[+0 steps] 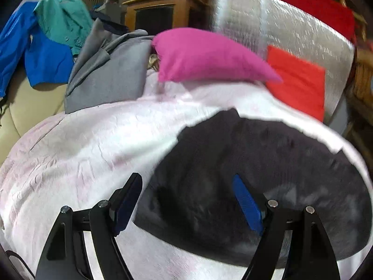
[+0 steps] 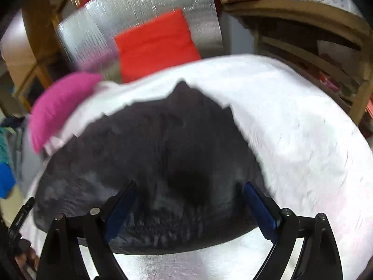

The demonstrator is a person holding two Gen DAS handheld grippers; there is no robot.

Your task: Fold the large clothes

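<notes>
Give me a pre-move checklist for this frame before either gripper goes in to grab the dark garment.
1. Left gripper open: ok, jaws spread, nothing between them.
2. Right gripper open: ok, jaws spread and empty.
3. Dark garment within both views: ok, it lies on the white sheet just ahead of both grippers.
4. Garment lying flat: cannot tell, both views are motion-blurred and the outline looks uneven.
5. An edge or corner to grab: cannot tell, the near edge runs between the fingers in both views, but blur hides the layers.
6. Nothing on the garment: ok, the pink cloth and red cloth lie beyond it.
</notes>
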